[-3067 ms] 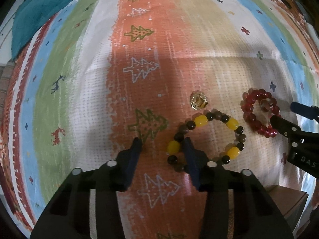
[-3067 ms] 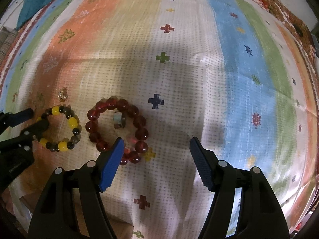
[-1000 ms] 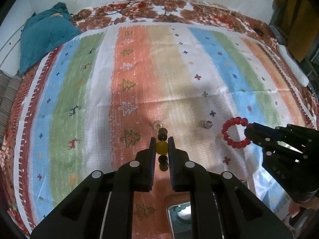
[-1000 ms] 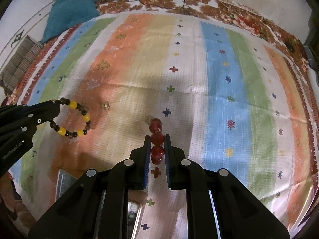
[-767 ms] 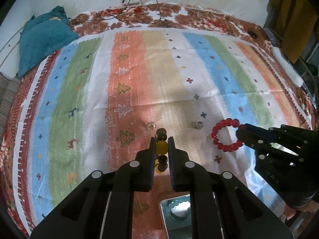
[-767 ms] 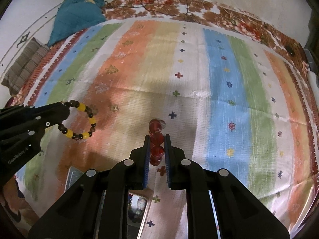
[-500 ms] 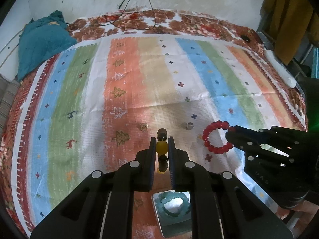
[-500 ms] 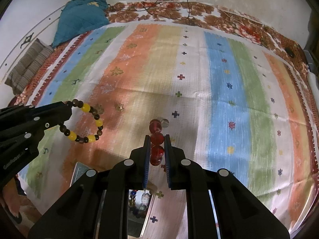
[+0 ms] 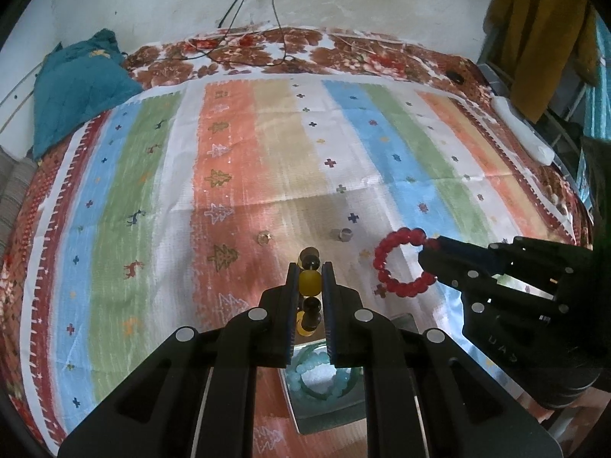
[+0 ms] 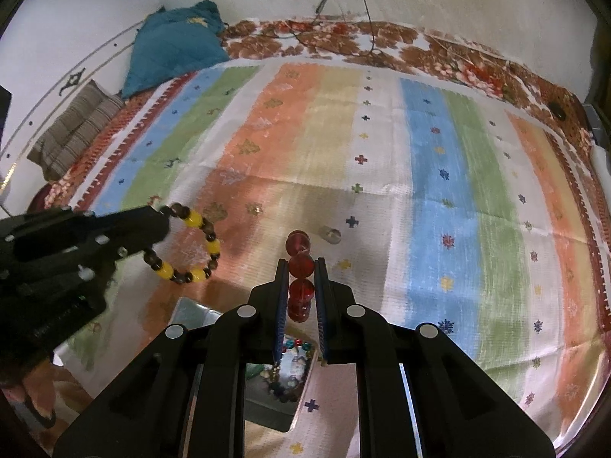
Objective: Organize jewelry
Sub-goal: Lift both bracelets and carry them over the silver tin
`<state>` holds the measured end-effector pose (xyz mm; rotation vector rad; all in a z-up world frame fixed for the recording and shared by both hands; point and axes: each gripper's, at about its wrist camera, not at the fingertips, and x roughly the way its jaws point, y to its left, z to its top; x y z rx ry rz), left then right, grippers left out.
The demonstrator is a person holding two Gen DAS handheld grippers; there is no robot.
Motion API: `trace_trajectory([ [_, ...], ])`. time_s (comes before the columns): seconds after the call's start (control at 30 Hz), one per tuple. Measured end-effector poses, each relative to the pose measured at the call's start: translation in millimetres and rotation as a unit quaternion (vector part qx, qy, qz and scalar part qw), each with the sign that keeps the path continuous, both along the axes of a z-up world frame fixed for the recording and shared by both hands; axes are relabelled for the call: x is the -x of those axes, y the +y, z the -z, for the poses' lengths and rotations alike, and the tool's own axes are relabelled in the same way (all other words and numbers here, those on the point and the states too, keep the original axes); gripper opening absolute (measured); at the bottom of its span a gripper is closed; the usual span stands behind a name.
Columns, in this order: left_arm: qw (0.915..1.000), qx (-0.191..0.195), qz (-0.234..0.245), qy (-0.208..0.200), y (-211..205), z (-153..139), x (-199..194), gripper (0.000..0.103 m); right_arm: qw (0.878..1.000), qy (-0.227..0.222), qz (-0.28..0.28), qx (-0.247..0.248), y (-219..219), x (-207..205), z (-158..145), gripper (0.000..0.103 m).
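Bracelets hang clamped in both grippers: left gripper pinches the yellow-and-brown bracelet, right gripper the red bead bracelet, lifted over the tray, likely for dropping in. Since three seconds ago, both have risen off the striped cloth.

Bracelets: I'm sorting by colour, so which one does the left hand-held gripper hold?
The yellow-and-dark beaded bracelet, clamped in the left hand-held gripper; the all-red bracelet hangs from the right one.
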<state>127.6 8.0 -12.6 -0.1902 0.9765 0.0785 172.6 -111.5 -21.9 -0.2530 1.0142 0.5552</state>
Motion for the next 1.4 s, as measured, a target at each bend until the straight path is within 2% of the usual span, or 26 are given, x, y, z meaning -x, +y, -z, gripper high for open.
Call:
trace_trajectory([
  [0.37,0.9995,0.006,0.012,-0.028,-10.3,-14.0,24.3,0.011,1.0,-0.008,-0.011,-0.005,-4.6,18.4,-6.1,0.014],
  [1.4,0.9988,0.008,0.027,-0.04,-24.7,-13.6,68.2,0.011,0.999,-0.013,-0.036,-0.012,-13.7,67.6,-8.3,0.014],
])
